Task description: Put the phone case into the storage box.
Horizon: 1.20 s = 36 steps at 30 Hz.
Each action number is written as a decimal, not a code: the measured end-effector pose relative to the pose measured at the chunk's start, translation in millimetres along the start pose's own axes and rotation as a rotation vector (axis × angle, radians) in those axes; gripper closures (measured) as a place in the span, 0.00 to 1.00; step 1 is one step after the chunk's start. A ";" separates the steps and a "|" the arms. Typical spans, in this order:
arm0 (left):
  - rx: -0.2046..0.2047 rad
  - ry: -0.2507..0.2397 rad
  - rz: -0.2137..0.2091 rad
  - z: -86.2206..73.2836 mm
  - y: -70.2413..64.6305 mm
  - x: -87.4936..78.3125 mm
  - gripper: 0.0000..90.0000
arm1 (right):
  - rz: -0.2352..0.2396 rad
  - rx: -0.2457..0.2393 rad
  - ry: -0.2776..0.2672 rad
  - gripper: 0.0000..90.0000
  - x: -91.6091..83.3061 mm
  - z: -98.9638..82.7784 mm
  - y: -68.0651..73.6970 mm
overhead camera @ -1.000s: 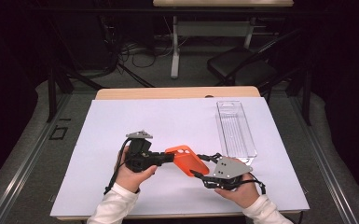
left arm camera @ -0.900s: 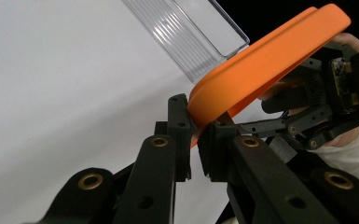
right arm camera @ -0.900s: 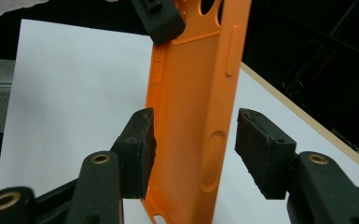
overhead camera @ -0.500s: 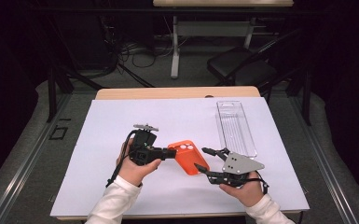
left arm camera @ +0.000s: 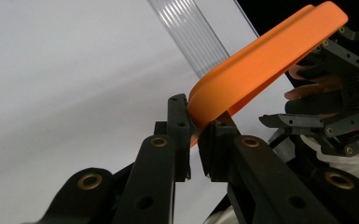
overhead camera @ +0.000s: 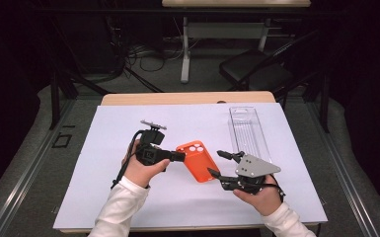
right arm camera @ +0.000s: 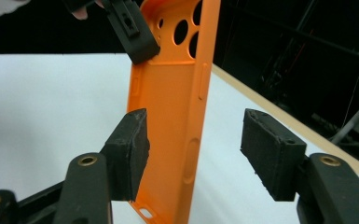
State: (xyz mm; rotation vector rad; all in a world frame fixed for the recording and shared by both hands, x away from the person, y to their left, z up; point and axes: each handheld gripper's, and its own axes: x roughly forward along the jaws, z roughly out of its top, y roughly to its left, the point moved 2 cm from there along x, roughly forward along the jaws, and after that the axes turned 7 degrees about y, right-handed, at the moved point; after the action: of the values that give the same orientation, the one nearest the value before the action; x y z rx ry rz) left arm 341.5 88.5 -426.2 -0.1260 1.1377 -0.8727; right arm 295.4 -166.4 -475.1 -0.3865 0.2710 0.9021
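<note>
Left gripper (overhead camera: 177, 156) clamped narrow on the rim of an orange phone case (overhead camera: 197, 160), near the end with the camera holes, lifted clear of the white sheet (overhead camera: 103, 148). Right gripper (overhead camera: 218, 164) just been opening: jaws apart, the case's lower end standing between the pads (right arm camera: 270, 154), close beside one, well clear of the other. Beyond that gripper, a clear plastic tray (overhead camera: 249, 133) lying flat on the sheet.

orange phone case (right arm camera: 177, 116) cut off by top and bottom edges, far end hidden
</note>
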 end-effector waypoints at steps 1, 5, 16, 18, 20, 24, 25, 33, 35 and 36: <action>-0.006 0.004 0.001 -0.4 1.6 -1.0 0.93 | 0.004 0.000 0.011 0.47 1.3 0.7 -0.1; -0.038 0.009 0.003 -3.2 7.5 -5.6 0.93 | 0.014 -0.009 0.051 0.51 5.3 5.4 0.4; -0.059 0.056 0.037 -9.1 15.5 -3.9 0.93 | 0.038 -0.002 0.140 0.56 16.4 16.7 0.8; -0.059 0.070 0.043 -9.7 16.0 -1.8 0.93 | 0.041 -0.004 0.156 0.56 18.6 17.0 0.5; -0.059 0.085 0.047 -10.3 16.3 -0.4 0.93 | 0.048 0.000 0.176 0.56 21.0 17.1 0.2; -0.060 0.104 0.055 -11.5 16.3 1.4 0.93 | 0.062 0.004 0.208 0.55 24.1 19.2 0.1; -0.060 0.106 0.056 -11.7 16.3 1.5 0.93 | 0.063 0.004 0.210 0.54 24.5 20.1 0.1; -0.060 0.111 0.059 -12.9 14.6 2.9 0.92 | 0.074 -0.008 0.242 0.54 28.3 28.2 0.6; -0.053 0.115 0.060 -13.0 14.7 3.7 0.93 | 0.070 -0.018 0.246 0.55 29.5 31.2 0.3; -0.051 0.115 0.062 -13.0 14.3 4.2 0.93 | 0.067 -0.022 0.248 0.55 30.1 32.9 0.2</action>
State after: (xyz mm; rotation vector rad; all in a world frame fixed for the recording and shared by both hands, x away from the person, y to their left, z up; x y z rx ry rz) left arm 339.0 99.6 -442.3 -0.0823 1.2649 -0.8041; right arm 315.3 -130.7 -457.3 -0.5129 0.5051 0.9236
